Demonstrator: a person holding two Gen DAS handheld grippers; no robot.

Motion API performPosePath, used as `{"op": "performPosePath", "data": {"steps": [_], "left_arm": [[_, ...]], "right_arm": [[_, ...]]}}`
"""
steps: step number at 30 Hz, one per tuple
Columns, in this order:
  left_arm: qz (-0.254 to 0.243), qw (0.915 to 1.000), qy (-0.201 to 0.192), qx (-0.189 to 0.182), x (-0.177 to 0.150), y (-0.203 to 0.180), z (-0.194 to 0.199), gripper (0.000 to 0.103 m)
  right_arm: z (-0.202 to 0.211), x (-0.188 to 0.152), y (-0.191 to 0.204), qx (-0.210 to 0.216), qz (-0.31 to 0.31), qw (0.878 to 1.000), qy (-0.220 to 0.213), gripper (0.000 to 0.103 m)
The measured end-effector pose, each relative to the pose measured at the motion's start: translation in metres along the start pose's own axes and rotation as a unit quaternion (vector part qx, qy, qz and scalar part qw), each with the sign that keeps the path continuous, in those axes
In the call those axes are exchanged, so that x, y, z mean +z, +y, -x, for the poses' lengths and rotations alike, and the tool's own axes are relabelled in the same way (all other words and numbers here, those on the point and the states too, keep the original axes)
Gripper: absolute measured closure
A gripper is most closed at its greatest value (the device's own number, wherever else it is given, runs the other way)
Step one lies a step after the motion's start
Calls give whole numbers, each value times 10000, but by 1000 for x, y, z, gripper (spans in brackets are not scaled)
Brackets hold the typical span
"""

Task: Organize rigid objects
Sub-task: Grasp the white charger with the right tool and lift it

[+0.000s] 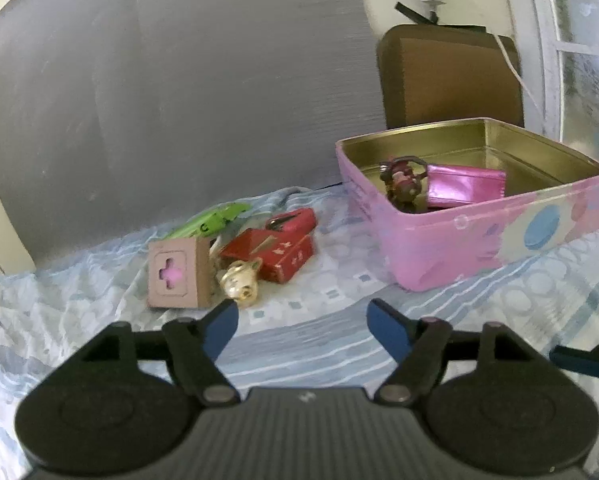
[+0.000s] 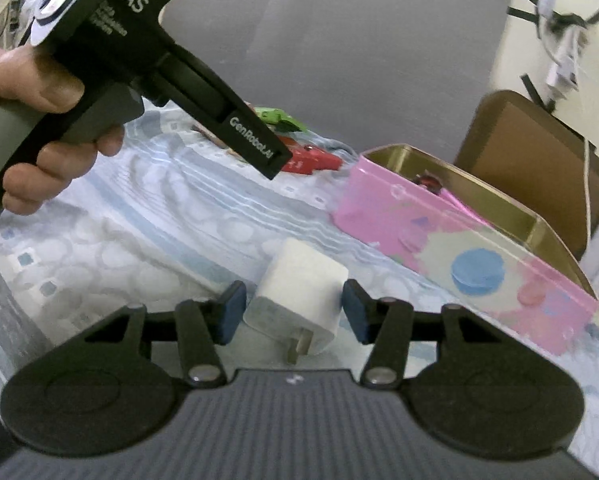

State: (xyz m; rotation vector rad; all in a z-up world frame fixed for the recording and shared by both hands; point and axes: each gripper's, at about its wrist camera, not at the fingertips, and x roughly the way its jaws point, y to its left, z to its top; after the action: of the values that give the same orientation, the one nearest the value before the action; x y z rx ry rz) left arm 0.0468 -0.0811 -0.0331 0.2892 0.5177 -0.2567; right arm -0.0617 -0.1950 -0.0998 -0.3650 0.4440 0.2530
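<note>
The right gripper (image 2: pixel 293 314) is standing spread around a white charger (image 2: pixel 297 302), its pads (image 2: pixel 231 312) just beside the charger's sides without clear contact. The charger is lying on the patterned cloth (image 2: pixel 159 220), near the pink tin (image 2: pixel 459 256). The left gripper (image 1: pixel 302 320) is hovering spread apart and empty over the cloth. Ahead of it, a cardboard box (image 1: pixel 177 274), a gold trinket (image 1: pixel 239 282), a red box (image 1: pixel 283 250) and a green item (image 1: pixel 215 220) are lying clustered. A pink purse (image 1: pixel 463 184) and a figurine (image 1: pixel 403 182) are sitting inside the tin.

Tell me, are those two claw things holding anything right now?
No. The left gripper is open and empty. The right gripper is open around the white charger, its fingers beside the charger's sides with gaps showing, not yet clamped.
</note>
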Motion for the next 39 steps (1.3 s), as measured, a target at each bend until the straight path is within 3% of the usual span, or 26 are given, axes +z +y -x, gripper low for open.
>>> {"op": "performPosePath", "data": {"steps": [15, 39], "left_arm": [[-135, 9999, 92, 44, 0, -14, -3, 30], [-94, 9996, 271, -16, -1, -14, -12, 28]], "right_arm": [[13, -15, -18, 260, -996, 9947, -75, 39], [15, -20, -23, 510, -1224, 9911, -145, 39]]}}
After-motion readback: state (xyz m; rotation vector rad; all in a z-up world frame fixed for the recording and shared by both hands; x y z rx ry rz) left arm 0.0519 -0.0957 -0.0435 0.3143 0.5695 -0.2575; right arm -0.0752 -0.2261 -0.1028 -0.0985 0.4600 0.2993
